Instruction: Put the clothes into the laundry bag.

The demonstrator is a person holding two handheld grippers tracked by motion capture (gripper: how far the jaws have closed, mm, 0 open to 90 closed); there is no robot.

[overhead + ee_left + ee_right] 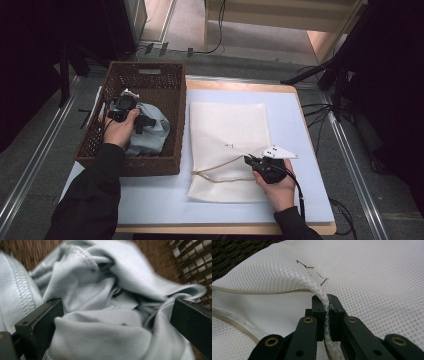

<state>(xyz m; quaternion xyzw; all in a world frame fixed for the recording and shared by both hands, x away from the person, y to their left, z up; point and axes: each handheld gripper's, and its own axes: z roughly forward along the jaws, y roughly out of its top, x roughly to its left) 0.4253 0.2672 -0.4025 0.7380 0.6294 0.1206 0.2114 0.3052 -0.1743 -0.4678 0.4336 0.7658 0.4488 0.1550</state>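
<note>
A white mesh laundry bag (227, 145) lies flat on the pale blue mat, its zipper mouth toward the basket. My right gripper (248, 160) is shut on a fold of the bag's upper layer (322, 293) beside the zipper, lifting it slightly. A crumpled light blue garment (150, 132) lies in the brown wicker basket (172, 87) at the left. My left gripper (145, 121) reaches down into the basket. In the left gripper view its jaws stand wide apart on either side of a bunch of the blue garment (110, 322), pads not pressing on it.
The basket's woven wall (192, 262) stands close on the right of the left gripper. The pale blue mat (305, 150) covers a wooden table with bare room in front of the bag. Cables and dark stands lie on the floor beyond the table.
</note>
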